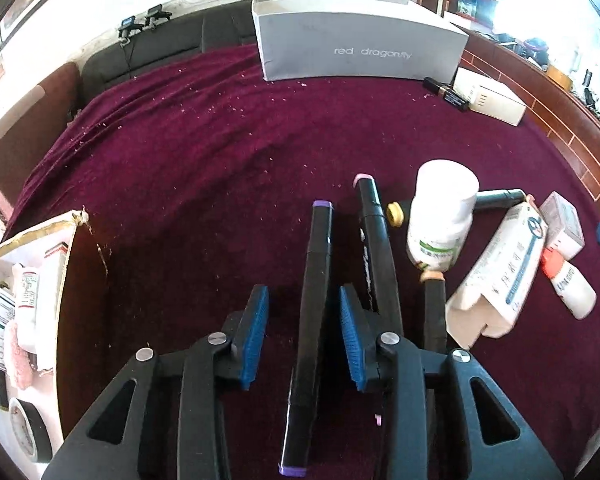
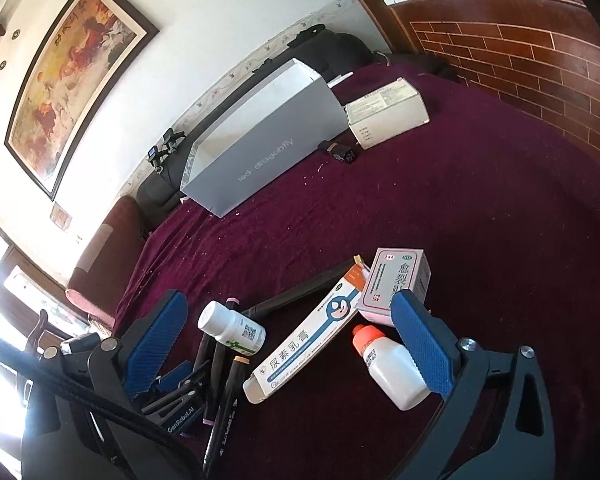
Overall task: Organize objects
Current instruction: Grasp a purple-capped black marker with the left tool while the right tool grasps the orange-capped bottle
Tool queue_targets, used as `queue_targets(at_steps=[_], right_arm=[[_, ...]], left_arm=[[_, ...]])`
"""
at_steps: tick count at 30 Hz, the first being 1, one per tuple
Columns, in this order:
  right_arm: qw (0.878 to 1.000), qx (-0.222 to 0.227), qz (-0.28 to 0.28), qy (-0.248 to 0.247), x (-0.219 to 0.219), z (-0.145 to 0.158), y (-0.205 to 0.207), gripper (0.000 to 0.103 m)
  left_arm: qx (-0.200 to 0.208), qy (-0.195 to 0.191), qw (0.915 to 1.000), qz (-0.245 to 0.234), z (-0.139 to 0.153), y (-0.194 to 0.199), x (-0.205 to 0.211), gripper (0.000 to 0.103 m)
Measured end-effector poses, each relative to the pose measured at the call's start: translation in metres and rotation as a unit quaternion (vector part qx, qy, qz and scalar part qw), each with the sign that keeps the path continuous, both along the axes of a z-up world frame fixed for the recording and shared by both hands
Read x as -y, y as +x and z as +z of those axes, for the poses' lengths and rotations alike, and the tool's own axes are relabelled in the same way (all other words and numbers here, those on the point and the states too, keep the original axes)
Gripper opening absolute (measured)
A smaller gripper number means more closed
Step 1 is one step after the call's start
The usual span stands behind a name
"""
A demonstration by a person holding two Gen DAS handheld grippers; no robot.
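we're looking at a plush maroon cloth (image 1: 204, 168), fuzzy and lint-flecked. left gripper (image 1: 304, 336), w/ ribbed blue pads, is straddling a long black marker w/ purple end caps (image 1: 314, 300) at centre-bottom of the left view; a gap is showing beside the left pad, so we can't tell if it's gripping. right gripper (image 2: 284, 344) is standing wide open w/ nothing held, over a glossy white pill bottle (image 2: 230, 330), a long cardboard ointment carton (image 2: 304, 344) and an orange-capped plastic bottle (image 2: 392, 364) at lower centre. a matte grey rectangular box (image 1: 360, 44) is sitting top centre in the left view.
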State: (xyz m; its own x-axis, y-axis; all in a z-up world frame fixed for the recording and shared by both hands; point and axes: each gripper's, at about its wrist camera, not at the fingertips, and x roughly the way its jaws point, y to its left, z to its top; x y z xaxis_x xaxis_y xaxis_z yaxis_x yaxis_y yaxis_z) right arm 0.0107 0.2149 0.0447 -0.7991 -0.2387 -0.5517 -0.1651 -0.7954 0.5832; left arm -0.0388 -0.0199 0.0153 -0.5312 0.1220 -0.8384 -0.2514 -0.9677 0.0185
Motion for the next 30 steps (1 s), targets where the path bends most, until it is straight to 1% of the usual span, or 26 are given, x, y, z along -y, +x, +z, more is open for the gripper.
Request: queue_targets(at_steps=[1,4,7,11,15,17,19,20,22,24,26,28,30], right_arm=[[1.000,0.002,-0.001,0.003,0.002,-0.001,-0.001,0.102],[1.000,0.013,-0.001,0.028,0.011,-0.004,-0.004,0.102],[0.998,0.011,-0.014,0.053,0.014,-0.002,-0.003,0.102],[0.995,-0.003,-0.053,0.081,0.005,0.004,0.006,0.102],[0.993,0.000,-0.083,0.085,-0.012,0.004,0.012,0.102],[0.991,0.011,-0.106,0.076,-0.026,0.003,0.018,0.102],[0.992,0.024,-0.107,0.067,-0.036,0.004,0.022,0.102],[0.991,0.029,-0.104,0.073,-0.037,0.006,0.024,0.102],[0.989,0.050,-0.084,0.108,-0.034,0.010,0.026,0.102],[0.985,0.070,-0.051,0.146,-0.027,0.015,0.026,0.102],[0.979,0.089,-0.011,0.182,-0.018,0.016,0.026,0.102],[0.969,0.118,0.031,0.213,-0.007,0.010,0.021,0.101],[0.956,0.139,0.050,0.254,0.005,0.003,0.017,0.095]], left_arm=[[0.005,0.011,0.9999,-0.004,0.001,0.002,0.001,0.011],[0.008,0.043,0.9990,-0.008,0.007,0.009,0.009,0.011],[0.004,0.083,0.9966,-0.003,0.017,0.019,0.023,0.011],[-0.001,0.109,0.9940,-0.005,0.030,0.035,0.040,0.011],[-0.027,0.127,0.9914,-0.019,0.049,0.060,0.054,0.011],[-0.039,0.141,0.9889,-0.026,0.058,0.072,0.061,0.011],[-0.050,0.147,0.9873,-0.033,0.065,0.081,0.064,0.011],[-0.054,0.148,0.9869,-0.036,0.067,0.083,0.064,0.011],[-0.062,0.148,0.9860,-0.046,0.069,0.089,0.064,0.011],[-0.072,0.146,0.9852,-0.052,0.071,0.094,0.064,0.011],[-0.072,0.156,0.9837,-0.055,0.072,0.099,0.068,0.011],[-0.073,0.163,0.9824,-0.055,0.073,0.104,0.072,0.011],[-0.072,0.171,0.9813,-0.052,0.074,0.109,0.077,0.011]])
